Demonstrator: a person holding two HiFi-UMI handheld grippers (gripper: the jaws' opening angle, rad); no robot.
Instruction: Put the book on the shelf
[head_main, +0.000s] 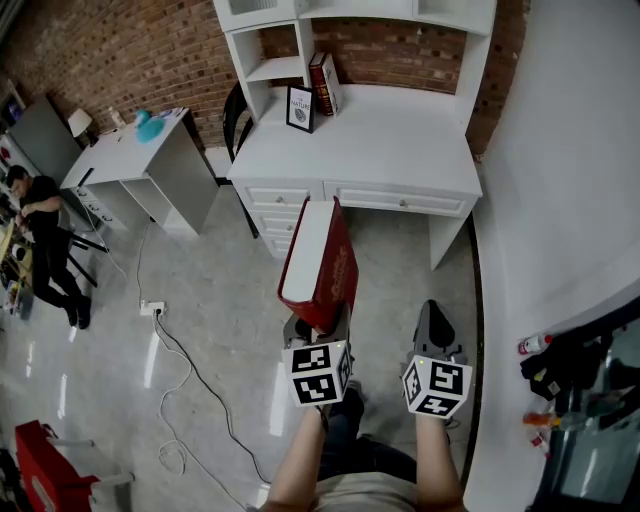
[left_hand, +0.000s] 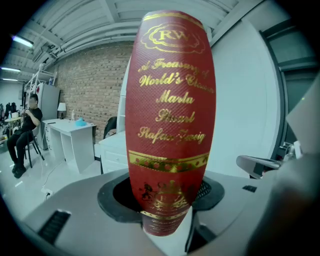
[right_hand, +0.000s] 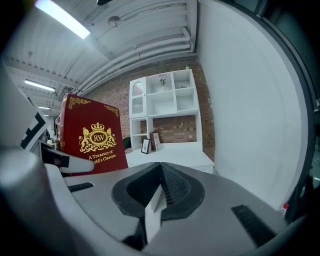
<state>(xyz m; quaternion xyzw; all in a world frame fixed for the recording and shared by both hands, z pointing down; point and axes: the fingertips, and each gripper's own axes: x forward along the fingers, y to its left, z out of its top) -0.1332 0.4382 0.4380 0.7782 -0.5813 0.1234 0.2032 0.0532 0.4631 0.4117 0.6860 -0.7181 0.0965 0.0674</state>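
Head view: left claw (head_main: 318, 335) is pinching the red book (head_main: 318, 262) by its lower end. The book's long axis is running up the frame toward the white bench (head_main: 400, 150) and its shelf (head_main: 280, 68) at upper centre, well apart. Right claw (head_main: 432, 325) is hovering beside it, farther from the book.

Left gripper view: jaws are clamping the book's base, with the book upright and its spine facing the camera.

Right gripper view: jaws are pressing together on nothing. The book is showing at left and the shelf ahead, with another book (right_hand: 154, 141) and a framed picture (right_hand: 145, 146) standing beneath its compartments.
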